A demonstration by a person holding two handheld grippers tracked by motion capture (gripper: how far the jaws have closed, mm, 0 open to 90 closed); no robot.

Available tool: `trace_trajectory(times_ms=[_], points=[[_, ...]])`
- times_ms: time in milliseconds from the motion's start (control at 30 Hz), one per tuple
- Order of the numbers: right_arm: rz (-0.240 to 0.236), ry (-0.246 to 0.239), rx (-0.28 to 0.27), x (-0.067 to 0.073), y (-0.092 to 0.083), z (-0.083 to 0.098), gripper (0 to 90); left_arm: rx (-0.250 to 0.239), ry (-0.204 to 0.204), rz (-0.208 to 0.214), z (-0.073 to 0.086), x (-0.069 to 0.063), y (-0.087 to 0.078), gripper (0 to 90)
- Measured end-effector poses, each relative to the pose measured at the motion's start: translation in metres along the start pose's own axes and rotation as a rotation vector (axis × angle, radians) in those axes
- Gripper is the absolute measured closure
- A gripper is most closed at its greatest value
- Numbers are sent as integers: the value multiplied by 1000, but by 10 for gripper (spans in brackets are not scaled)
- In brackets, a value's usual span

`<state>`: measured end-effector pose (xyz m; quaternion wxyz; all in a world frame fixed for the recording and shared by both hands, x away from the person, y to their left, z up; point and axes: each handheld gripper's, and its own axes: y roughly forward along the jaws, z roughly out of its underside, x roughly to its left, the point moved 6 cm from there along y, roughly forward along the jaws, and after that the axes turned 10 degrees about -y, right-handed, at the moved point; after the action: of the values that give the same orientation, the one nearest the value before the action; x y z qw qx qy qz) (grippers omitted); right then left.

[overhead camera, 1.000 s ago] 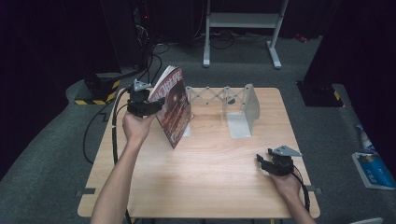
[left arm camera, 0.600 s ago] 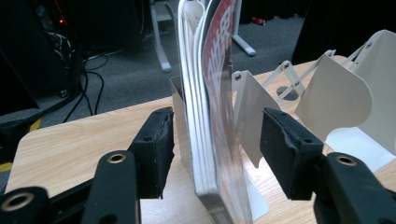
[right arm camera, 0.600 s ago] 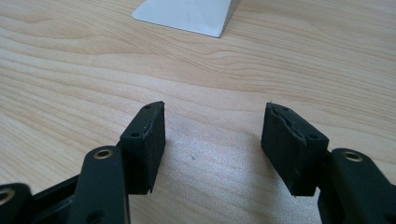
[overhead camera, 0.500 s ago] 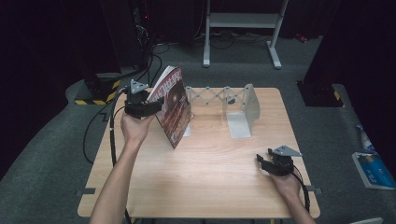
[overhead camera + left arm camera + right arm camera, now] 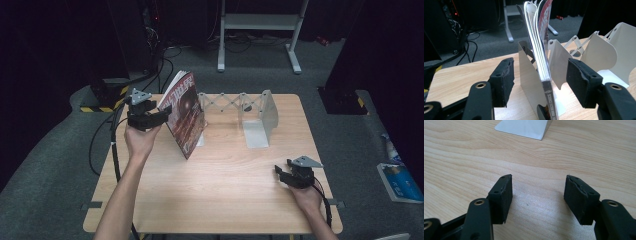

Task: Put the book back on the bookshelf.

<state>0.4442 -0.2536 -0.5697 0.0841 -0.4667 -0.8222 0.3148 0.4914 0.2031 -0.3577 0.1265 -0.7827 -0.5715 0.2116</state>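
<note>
- The magazine (image 5: 186, 116) stands on its lower edge at the far left of the table (image 5: 220, 200), leaning against the left plate of the expanding metal book rack (image 5: 252, 117); its long axis runs from the tabletop upward, tilted
- The left gripper (image 5: 162, 114) sits just left of the magazine; its jaws have just been opening, and in the left gripper view the spine (image 5: 547, 100) stands between the two pads (image 5: 504, 80) with a clear gap on each side, so nothing presses on it
- The right gripper (image 5: 285, 175) rests near the right front edge, well apart from the magazine, jaws spread over bare wood
- Judged from this, the magazine is set down and released; the left hand is the nearer one, and pulling straight back along the jaws, away from the spine, should keep the pads from tipping it
</note>
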Motion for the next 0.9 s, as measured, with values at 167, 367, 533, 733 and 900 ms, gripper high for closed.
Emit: trace_trajectory(times_ms=[167,367,533,733,900], points=[[1,1,1,0,0,0,400,-5,-7,11,2,1,-2,385],[1,1,1,0,0,0,401,-14,-14,19,3,2,-6,382],[1,1,1,0,0,0,400,-26,-17,24,4,3,-11,380],[1,1,1,0,0,0,400,-35,-29,33,6,5,-15,375],[1,1,0,0,0,0,400,-44,-36,38,8,6,-19,373]])
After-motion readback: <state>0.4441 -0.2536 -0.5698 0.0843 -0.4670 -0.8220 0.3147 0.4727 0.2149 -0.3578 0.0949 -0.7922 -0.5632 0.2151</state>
